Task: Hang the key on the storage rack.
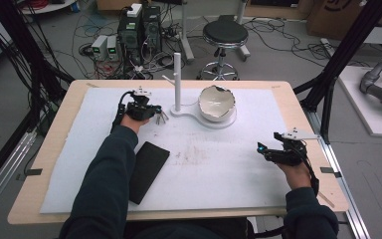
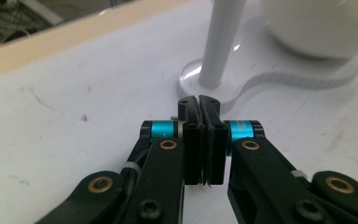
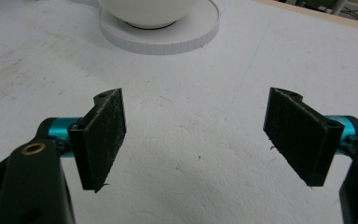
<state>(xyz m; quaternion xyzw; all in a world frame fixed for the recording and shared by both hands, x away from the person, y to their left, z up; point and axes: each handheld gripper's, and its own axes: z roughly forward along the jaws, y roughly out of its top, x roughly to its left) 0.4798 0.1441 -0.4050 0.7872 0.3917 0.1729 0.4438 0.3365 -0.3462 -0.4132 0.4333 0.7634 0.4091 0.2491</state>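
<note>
Keys: a small bunch of keys (image 1: 160, 118) sits right at the tip of the left gripper (image 1: 153, 113), just in front of it.
Left gripper: its jaws are pressed together; I think they pinch the ring of the keys, but the keys are too small to be sure.
Right gripper: the right gripper (image 3: 196, 135) has its jaws wide apart, with nothing between them, low over the counter (image 1: 229, 164).
How the keys feel: probably hard, light and a bit slippery. They can swing and jingle. They will not break.
Where to hold: the ring at the top is best, so the keys hang down free.
Which way they point: the long way of the keys runs away from the left gripper, toward the white stand (image 1: 177, 82).
Stand: it is just ahead of the left gripper, tall and upright, with a little side peg (image 1: 167, 78).
Bowl: a white bowl (image 1: 217, 103) with a chipped rim sits on the stand's base, past the post; treat it gently.
</note>
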